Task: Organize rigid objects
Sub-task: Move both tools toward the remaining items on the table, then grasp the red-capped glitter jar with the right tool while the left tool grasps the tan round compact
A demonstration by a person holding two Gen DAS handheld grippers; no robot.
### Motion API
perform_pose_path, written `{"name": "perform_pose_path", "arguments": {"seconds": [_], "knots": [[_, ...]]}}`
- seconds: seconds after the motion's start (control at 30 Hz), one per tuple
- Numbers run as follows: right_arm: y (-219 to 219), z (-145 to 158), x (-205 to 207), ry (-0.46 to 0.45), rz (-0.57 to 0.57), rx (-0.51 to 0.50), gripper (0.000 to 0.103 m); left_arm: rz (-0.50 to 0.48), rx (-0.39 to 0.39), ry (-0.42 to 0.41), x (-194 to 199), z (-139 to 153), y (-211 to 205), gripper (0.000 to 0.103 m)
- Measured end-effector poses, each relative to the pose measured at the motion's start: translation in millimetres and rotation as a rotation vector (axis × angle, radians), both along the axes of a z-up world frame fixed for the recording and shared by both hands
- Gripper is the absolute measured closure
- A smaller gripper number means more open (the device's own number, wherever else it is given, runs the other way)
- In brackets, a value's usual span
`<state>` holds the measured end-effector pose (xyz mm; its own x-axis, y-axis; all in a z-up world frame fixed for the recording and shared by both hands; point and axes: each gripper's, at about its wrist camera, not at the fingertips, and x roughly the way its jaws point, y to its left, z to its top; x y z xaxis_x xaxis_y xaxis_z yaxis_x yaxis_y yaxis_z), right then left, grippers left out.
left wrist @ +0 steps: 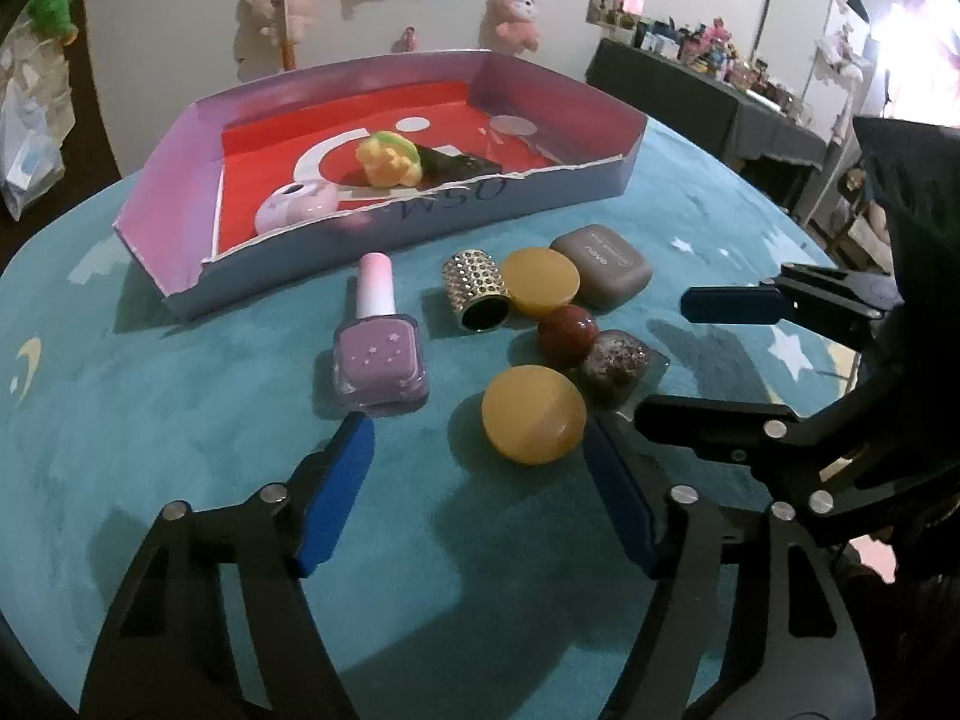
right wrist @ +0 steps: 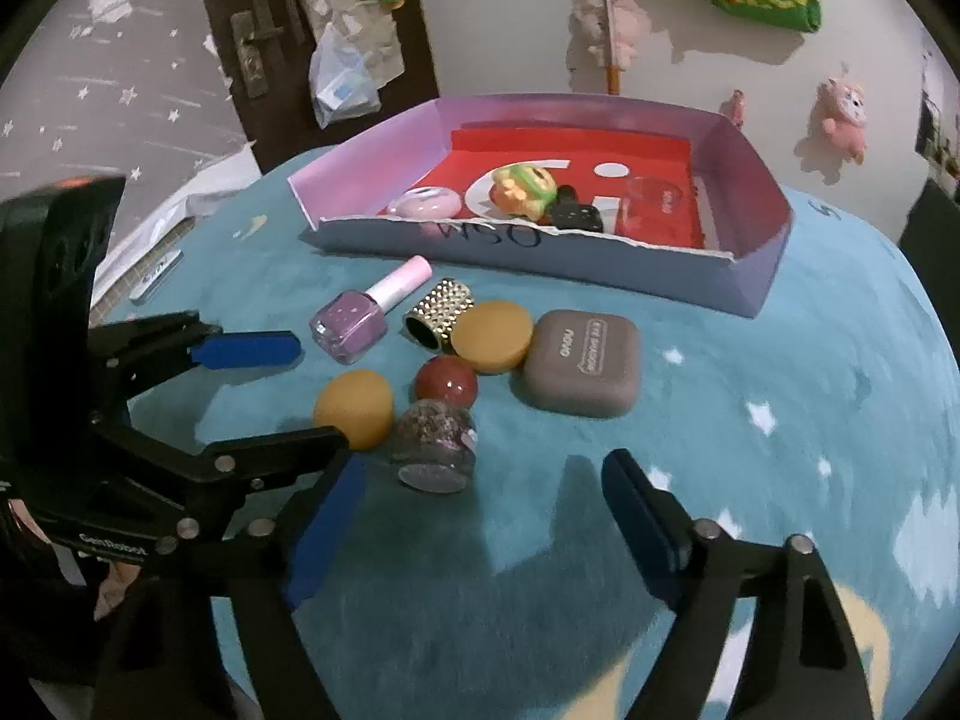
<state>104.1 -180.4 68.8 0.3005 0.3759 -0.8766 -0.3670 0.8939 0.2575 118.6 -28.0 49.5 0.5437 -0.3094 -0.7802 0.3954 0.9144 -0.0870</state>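
Note:
A purple cardboard box [left wrist: 180,252] [right wrist: 690,276] with a red floor holds a yellow-green toy [left wrist: 387,157], a pink round piece [left wrist: 294,207] and a black piece [left wrist: 459,163]. In front lie a purple nail polish bottle [left wrist: 379,354] [right wrist: 354,321], a gold studded cap [left wrist: 477,288], two amber discs [left wrist: 533,414] [left wrist: 540,281], a red ball [left wrist: 567,329], a glitter jar [left wrist: 615,366] [right wrist: 435,444] and a grey case [left wrist: 603,264] [right wrist: 579,363]. My left gripper [left wrist: 480,462] is open just before the near disc. My right gripper [right wrist: 480,480] is open and empty near the glitter jar.
The objects rest on a round table with a teal star-patterned cover [left wrist: 180,420]. Plush toys [left wrist: 516,15] hang on the wall behind. A dark door [right wrist: 258,48] and cluttered shelves [left wrist: 720,48] stand beyond the table.

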Motion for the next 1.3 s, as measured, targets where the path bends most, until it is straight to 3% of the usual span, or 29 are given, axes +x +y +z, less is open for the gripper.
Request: {"name": "perform_pose_path", "arguments": {"seconds": [0.17, 0.37, 0.53, 0.73, 0.77, 0.83, 1.3], "knots": [[4, -2, 4, 0.013, 0.031, 0.011, 0.037, -0.037, -0.007, 0.025, 5, -1, -2, 0.04], [7, -2, 8, 0.011, 0.06, -0.012, 0.04, -0.08, 0.067, 0.019, 6, -5, -11, 0.041], [15, -1, 9, 0.002, 0.101, -0.029, 0.049, -0.084, 0.035, 0.026, 10, -6, -7, 0.048], [18, -9, 15, 0.029, 0.119, 0.006, 0.059, -0.094, 0.003, 0.034, 15, -7, -7, 0.061], [18, -10, 16, 0.035, 0.12, 0.019, 0.063, -0.096, -0.008, 0.037, 16, -7, -7, 0.067], [20, -14, 15, 0.044, 0.131, 0.04, 0.067, -0.094, -0.024, 0.041, 19, -6, -7, 0.067], [-4, 13, 8, -0.033, 0.021, 0.11, 0.069, -0.099, -0.068, -0.014, 6, 13, -4, 0.067]]}}
